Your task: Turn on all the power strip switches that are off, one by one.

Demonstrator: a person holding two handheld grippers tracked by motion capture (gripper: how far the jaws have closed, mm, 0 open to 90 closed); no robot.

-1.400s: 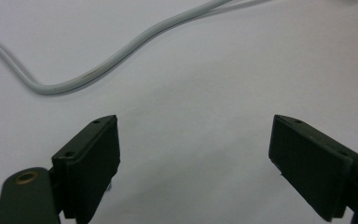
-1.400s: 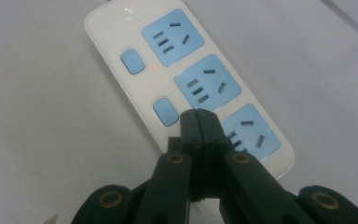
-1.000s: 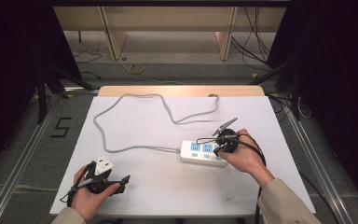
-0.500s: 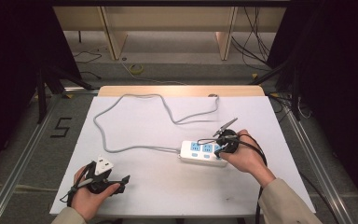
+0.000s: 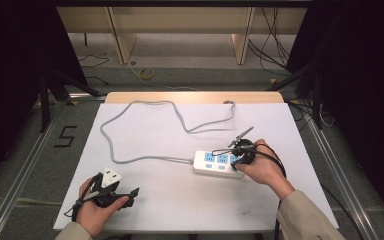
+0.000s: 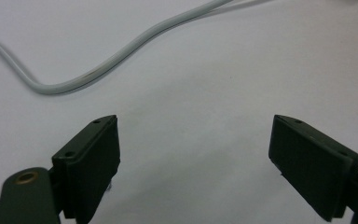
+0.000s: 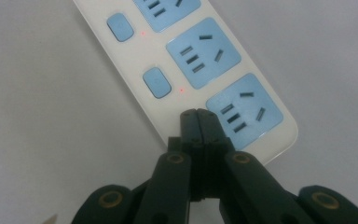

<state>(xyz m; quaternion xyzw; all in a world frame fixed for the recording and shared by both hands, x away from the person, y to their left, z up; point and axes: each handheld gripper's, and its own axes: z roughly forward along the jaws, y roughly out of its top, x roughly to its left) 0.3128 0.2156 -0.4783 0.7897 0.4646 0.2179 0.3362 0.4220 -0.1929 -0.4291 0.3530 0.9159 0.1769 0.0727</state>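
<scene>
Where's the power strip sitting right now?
In the high view the power strip lies right of the table's centre, its right end under the right gripper, whose shut jaws rest over its last switch.

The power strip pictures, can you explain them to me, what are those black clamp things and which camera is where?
A person sits at a white table holding a handheld two-jaw gripper in each hand. The wide picture comes from a fixed camera above, looking forward and down. The other two come from cameras riding on the grippers, looking along their black jaws.

On the table lies a white power strip with blue sockets and a long grey cable looping away from it.

The left gripper has its jaws wide apart over bare table, holding nothing. The right gripper has its jaws shut together, tips at the strip's near end, where a third switch would sit; nothing is clamped between them.
</scene>
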